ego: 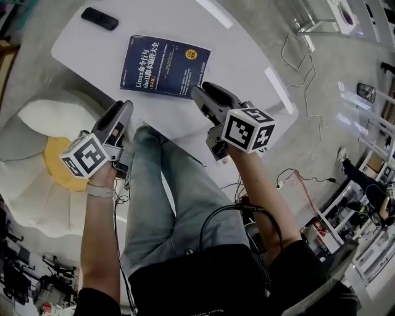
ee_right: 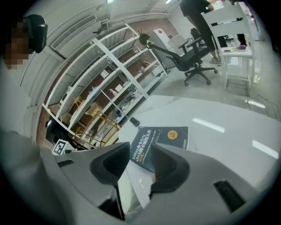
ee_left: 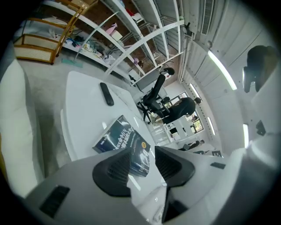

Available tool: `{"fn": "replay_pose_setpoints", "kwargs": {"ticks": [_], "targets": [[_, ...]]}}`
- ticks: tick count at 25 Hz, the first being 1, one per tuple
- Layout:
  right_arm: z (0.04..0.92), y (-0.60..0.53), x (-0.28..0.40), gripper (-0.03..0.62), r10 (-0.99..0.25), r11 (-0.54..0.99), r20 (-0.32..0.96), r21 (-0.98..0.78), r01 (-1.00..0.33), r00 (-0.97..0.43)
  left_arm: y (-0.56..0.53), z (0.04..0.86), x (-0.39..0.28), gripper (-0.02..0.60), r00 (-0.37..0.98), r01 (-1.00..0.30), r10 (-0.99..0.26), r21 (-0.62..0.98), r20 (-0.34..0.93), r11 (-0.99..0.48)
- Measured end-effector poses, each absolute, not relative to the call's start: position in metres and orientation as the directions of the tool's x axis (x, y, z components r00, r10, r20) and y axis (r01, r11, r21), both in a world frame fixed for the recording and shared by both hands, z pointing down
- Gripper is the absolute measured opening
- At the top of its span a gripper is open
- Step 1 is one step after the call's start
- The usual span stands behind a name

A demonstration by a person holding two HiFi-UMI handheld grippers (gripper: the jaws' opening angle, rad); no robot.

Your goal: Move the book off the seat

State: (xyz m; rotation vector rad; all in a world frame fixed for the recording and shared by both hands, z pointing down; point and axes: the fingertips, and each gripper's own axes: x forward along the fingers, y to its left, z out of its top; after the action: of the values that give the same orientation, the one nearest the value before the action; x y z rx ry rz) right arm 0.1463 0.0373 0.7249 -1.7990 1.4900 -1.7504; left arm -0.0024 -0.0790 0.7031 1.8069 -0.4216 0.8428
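Note:
A dark blue book [ego: 165, 66] lies flat on the white table [ego: 247, 68], front cover up. It also shows ahead of the jaws in the left gripper view, book [ee_left: 125, 143], and in the right gripper view, book [ee_right: 160, 140]. My left gripper [ego: 125, 110] hovers over the table's near edge, a little short of the book and to its left. My right gripper [ego: 200, 94] hangs just off the book's near right corner. Both stand open with nothing between the pads. A white flower-shaped seat [ego: 37, 123] with a yellow centre [ego: 58, 163] lies at the left, with no book on it.
A black remote [ego: 99, 18] lies at the table's far left. My jeans-clad legs [ego: 166, 185] reach under the table. Cables [ego: 302, 179] trail over the floor at right. Shelving [ee_right: 109, 70], an office chair [ee_right: 193, 61] and a standing person [ee_left: 182, 107] are further off.

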Motion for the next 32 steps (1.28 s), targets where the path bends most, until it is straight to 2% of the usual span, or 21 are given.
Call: {"fn": "replay_pose_setpoints", "kwargs": {"ticks": [5,10,18,22,25,29,32], "targets": [[0.668,0.019,0.147,0.064,-0.792,-0.377,0.558,-0.767,-0.52,-0.248,-0.074,0.642,0.008,0.088,0.723,-0.601,0.054,0.666,0.689,-0.442],[0.596,-0.011,0.154,0.047,-0.834,-0.29,0.485,-0.79,-0.54,-0.261,-0.088,0.565,0.013,0.006,0.75,-0.591,-0.041,0.643,0.66,-0.487],[0.453,-0.06,0.136,0.036,-0.898,-0.065,0.317,-0.783,-0.619,-0.306,-0.106,0.402,-0.011,0.005,0.796,-0.544,-0.177,0.555,0.579,-0.629],[0.39,-0.077,0.118,0.017,-0.917,0.021,0.243,-0.764,-0.645,-0.317,-0.108,0.338,-0.034,0.005,0.803,-0.556,-0.255,0.521,0.539,-0.648],[0.342,-0.083,0.096,0.014,-0.919,0.081,0.208,-0.731,-0.678,-0.334,-0.103,0.295,-0.054,0.005,0.795,-0.561,-0.28,0.475,0.539,-0.678],[0.278,-0.101,0.058,0.014,-0.922,0.187,0.143,-0.648,-0.739,-0.36,-0.108,0.236,-0.091,0.005,0.815,-0.548,-0.323,0.459,0.481,-0.699],[0.235,-0.111,0.023,0.014,-0.919,0.259,0.076,-0.625,-0.736,-0.387,-0.108,0.197,-0.121,0.005,0.824,-0.544,-0.358,0.433,0.44,-0.719]]}}
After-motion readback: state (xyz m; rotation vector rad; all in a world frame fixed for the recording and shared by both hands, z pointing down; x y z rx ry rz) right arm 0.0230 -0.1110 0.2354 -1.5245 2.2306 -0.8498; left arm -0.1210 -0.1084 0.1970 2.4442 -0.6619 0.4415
